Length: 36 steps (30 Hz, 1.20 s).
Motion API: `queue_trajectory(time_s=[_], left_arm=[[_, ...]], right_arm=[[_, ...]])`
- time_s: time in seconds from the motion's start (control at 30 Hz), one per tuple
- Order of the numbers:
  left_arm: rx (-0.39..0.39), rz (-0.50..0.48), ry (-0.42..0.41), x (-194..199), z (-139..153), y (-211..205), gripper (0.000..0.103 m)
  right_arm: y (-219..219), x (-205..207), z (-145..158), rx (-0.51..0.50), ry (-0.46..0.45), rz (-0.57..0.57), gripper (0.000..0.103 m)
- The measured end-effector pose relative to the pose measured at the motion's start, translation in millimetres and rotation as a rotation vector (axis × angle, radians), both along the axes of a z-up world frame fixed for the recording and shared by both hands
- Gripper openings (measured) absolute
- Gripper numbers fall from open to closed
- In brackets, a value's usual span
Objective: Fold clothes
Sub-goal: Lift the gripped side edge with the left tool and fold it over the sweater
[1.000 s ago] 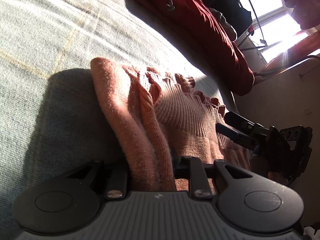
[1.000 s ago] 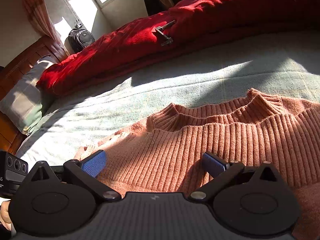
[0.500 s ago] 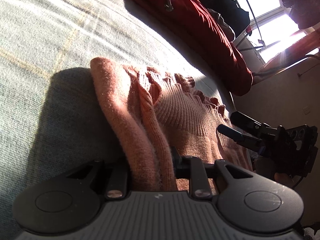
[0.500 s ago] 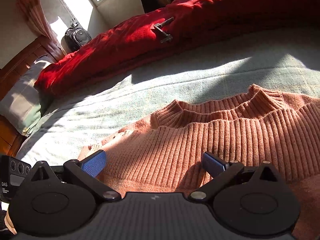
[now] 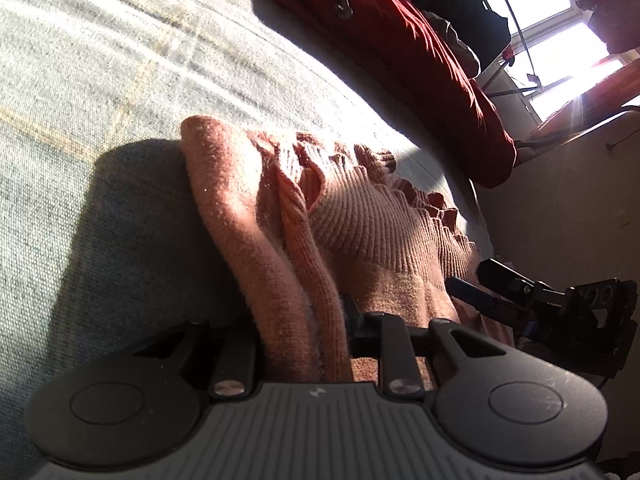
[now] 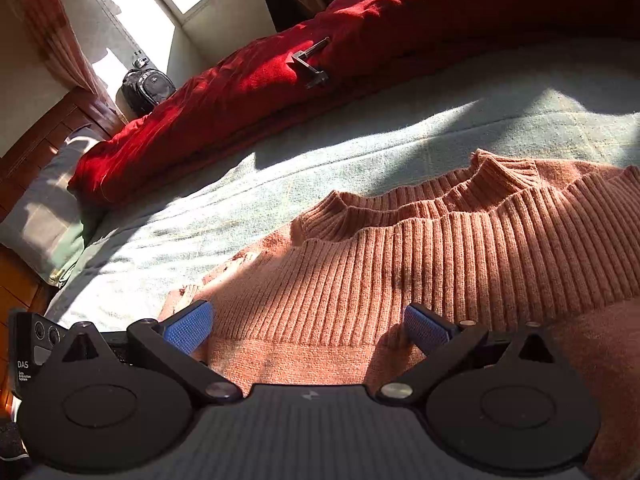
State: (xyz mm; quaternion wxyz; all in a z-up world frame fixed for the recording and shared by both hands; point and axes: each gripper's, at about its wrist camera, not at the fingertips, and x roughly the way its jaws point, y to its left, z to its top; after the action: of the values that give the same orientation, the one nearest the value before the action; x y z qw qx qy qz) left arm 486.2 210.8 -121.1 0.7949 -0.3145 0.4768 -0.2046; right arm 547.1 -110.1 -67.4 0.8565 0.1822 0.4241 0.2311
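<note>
Sweater: the salmon-pink ribbed knit sweater (image 6: 460, 264) lies on the pale green woven bedspread (image 6: 360, 132), doubled over so we see its ribbed hem close to the collar.
Left gripper (image 5: 304, 320): its fingers are clenched on a bunched side edge of the sweater, layers pinched together between them.
Right gripper (image 6: 308, 326): its blue-padded fingers (image 6: 188, 326) are spread wide and released, straddling the hem band from just above; we cannot tell whether the pads touch the knit.
Key relation: we judge the sweater's long axis runs from one gripper to the other, the left holding one end while the right sits at the opposite end, the hem directly ahead between its fingers.
Next grasp: we think the right gripper need only close on the hem.
Surroundings: a crumpled red quilt (image 6: 360, 40) lies well apart, beyond the sweater.
</note>
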Motion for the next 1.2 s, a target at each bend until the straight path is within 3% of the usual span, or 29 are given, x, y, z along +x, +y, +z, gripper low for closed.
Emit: queue_trajectory(time_s=[0.23,0.37,0.43,0.6,0.73,1.03,1.2], left_arm=[[0.071,0.019,0.01,-3,22,-9,0.019],[0.112,0.028,0.027,-2,31,-15,0.019],[0.122,0.038,0.036,-2,34,-16,0.019],[0.124,0.057,0.043,-4,35,-17,0.019],[0.113,0.082,0.052,-6,31,-17,0.019],[0.111,0.056,0.017,-8,38,-16,0.018],[0.072,0.034,-0.021,-11,52,-14,0.018]], right_arm=[[-16,-29,19,0.023,-0.005,0.051,0.103],[-6,-44,-3,-0.027,0.089,0.143,0.103],[-7,-54,-3,-0.035,0.091,0.133,0.103],[-20,-77,15,0.048,0.063,0.105,0.103],[-7,-78,-8,-0.001,0.15,0.101,0.103],[-9,-125,14,-0.048,0.102,0.086,0.103],[-14,-138,22,-0.062,0.079,0.064,0.103]])
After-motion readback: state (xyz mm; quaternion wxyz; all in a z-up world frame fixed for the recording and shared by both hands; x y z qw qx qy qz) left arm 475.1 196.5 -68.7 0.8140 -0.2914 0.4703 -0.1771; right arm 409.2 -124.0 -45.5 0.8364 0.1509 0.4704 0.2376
